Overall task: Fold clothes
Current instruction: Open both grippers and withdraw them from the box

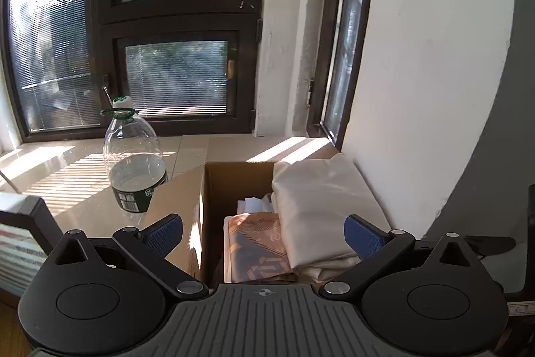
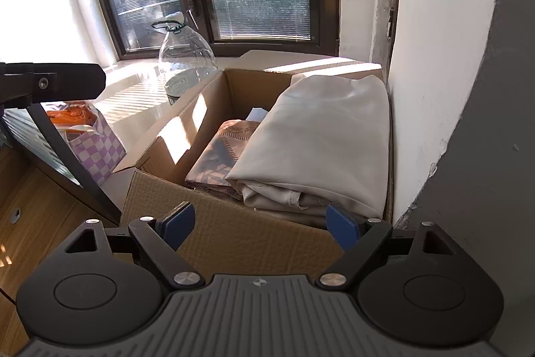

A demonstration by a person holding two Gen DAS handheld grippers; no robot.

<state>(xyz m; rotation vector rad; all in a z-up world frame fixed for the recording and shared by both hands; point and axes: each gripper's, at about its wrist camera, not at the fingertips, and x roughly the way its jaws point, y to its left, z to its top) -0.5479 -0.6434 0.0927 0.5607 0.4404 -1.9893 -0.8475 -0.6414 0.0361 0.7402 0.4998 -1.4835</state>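
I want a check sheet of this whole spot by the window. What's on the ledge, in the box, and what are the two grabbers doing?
Surface: glossy cream tiled ledge, sunlit stripes.
Job's things: folded cream cloth atop a patterned beige-and-blue folded cloth, both in the open brown cardboard box.
Clutter: large clear plastic water bottle with green handle; purple-and-white checked bag.
Grippers: left gripper open, empty; right gripper open, empty.
Cables: nothing seen.
Surroundings: dark-framed windows with blinds; white wall.
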